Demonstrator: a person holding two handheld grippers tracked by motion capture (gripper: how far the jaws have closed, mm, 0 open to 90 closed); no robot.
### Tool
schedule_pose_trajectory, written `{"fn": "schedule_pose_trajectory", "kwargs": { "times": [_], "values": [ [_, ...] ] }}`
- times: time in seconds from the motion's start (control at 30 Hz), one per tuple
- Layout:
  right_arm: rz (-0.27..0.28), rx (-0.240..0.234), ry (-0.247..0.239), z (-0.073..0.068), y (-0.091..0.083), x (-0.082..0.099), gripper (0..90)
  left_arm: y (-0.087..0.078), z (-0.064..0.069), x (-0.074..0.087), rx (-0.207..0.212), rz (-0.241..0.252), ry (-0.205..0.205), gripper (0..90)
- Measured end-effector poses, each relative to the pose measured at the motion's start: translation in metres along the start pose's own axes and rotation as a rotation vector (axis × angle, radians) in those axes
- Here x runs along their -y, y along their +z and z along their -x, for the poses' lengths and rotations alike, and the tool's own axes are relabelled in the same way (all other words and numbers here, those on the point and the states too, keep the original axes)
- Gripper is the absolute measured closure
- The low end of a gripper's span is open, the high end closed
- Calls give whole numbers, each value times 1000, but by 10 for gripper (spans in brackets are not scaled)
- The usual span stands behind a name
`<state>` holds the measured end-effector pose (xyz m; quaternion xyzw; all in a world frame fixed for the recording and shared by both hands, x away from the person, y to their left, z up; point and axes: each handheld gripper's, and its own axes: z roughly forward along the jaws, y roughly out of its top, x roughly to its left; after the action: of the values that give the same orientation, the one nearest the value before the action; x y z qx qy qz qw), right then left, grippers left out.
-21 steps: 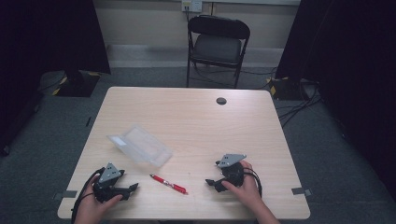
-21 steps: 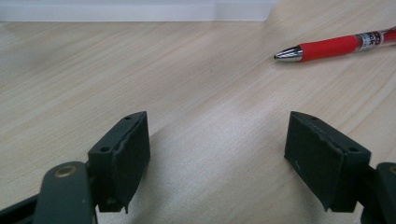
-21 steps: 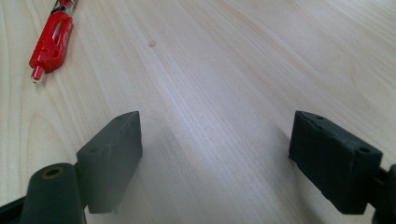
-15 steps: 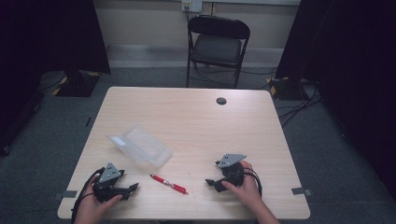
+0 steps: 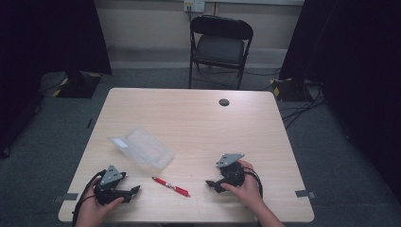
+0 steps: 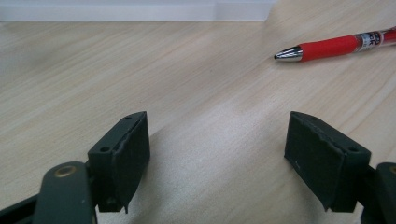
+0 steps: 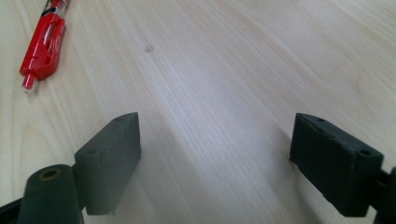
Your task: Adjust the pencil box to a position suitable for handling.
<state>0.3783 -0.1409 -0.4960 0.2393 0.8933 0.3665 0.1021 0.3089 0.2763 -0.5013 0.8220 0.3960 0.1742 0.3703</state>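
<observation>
Nothing's picked up yet: my left gripper (image 5: 135,190) and right gripper (image 5: 209,183) both sit wide open and empty, the red pen (image 5: 170,186) lying untouched on the table (image 5: 198,123) between them, near edge

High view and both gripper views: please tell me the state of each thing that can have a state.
Red pen: lying flat on the table, between the two grippers, held by neither.
Clear plastic case: lying flat, apart from the pen; open or closed cannot be told.
Left gripper: jaws open, nothing between them.
Right gripper: jaws open, nothing between them.
Folding chair: unfolded, unoccupied, behind the table.
</observation>
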Motion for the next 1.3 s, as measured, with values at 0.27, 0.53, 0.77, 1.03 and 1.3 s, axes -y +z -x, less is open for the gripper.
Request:
{"fn": "schedule_pose_trajectory", "kwargs": {
  "times": [0.27,0.53,0.77,1.03,1.3],
  "values": [
    [7,-49,6,-7,18,-25,198,0,0,0,0,0,0,220],
    [39,-62,7,-8,25,-52,232,0,0,0,1,1,-1,218],
    [59,-61,4,-7,33,-70,273,0,0,0,3,1,-4,218],
    [76,-68,18,-8,51,-91,324,0,0,0,2,2,-1,217],
    [81,-64,26,-6,63,-106,374,0,0,0,4,3,-6,217]
  ]
}}
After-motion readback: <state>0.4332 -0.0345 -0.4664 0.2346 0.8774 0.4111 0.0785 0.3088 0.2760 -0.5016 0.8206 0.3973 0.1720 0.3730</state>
